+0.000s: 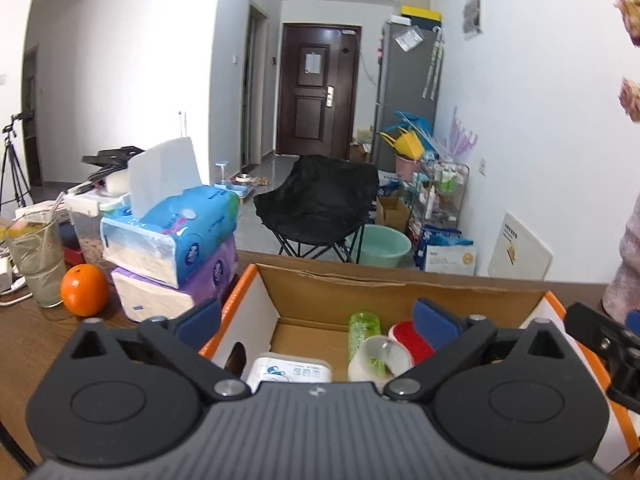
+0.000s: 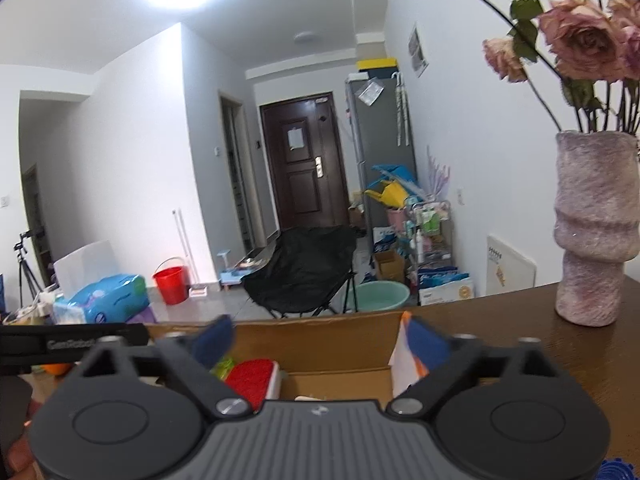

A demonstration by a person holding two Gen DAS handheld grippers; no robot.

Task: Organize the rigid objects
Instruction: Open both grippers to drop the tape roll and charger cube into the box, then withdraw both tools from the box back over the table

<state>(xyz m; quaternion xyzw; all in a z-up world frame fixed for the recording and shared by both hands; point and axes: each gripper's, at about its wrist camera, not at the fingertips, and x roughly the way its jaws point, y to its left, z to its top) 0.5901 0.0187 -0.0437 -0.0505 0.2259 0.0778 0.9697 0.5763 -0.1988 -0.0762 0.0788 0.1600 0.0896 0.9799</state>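
Hovering both grippers, left (image 1: 316,322) and right (image 2: 320,340), over the box (image 1: 400,290) at the table's far edge, jaws spread and empty; inside lie a green bottle (image 1: 363,330), red brush (image 1: 412,342) and white case (image 1: 290,372), apparently already sorted

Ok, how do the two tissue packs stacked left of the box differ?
The blue tissue pack lies on top, opened, with a white sheet sticking up; the purple tissue pack sits underneath and shows no sheet. The blue one is skewed across the purple one. Both are soft plastic-wrapped packs beside the cardboard box.
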